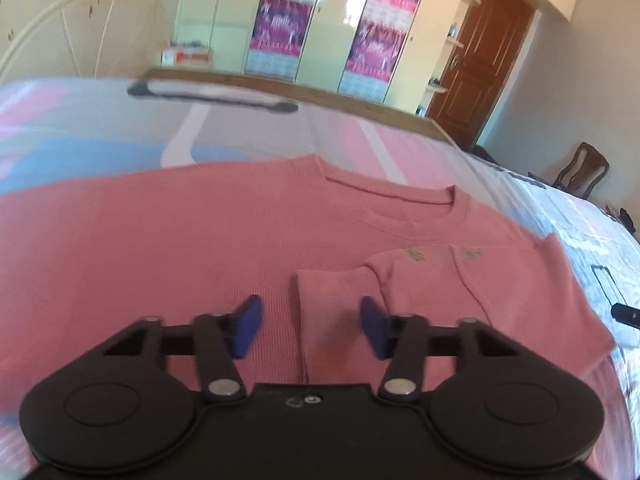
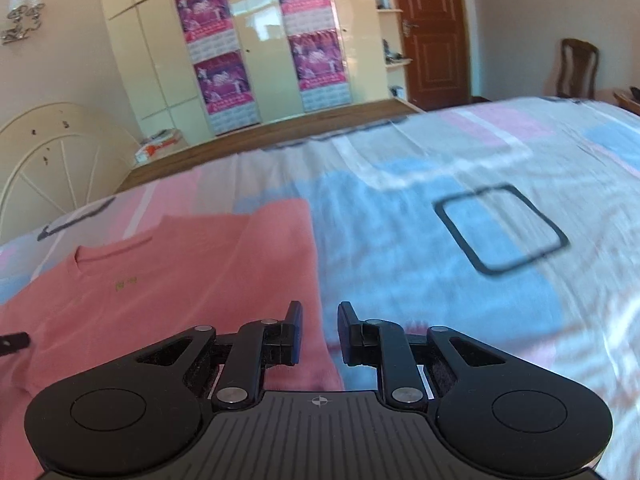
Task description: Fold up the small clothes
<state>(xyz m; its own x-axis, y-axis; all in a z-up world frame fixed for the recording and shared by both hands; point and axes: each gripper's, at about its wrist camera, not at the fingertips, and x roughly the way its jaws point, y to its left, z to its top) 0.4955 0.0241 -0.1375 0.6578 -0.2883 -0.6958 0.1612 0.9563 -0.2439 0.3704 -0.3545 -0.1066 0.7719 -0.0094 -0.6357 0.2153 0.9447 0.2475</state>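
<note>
A pink long-sleeved top [image 1: 160,240] lies flat on the bed with its neckline away from me. One sleeve [image 1: 340,292] is folded in across the body. My left gripper [image 1: 312,320] hovers over that sleeve's cuff end, blue pads [image 1: 250,326] apart, with nothing pinched between them. In the right wrist view the pink top [image 2: 180,280] fills the lower left. My right gripper [image 2: 319,320] is over the top's right edge, where cloth meets sheet. Its jaws stand a small gap apart with nothing in it.
The bed sheet [image 2: 400,220] has pink, blue and grey patches with black square outlines. A curved white headboard [image 2: 48,160] is at the left. A wardrobe with purple posters [image 2: 260,48], a brown door [image 2: 432,32] and a wooden chair [image 2: 576,68] stand beyond the bed.
</note>
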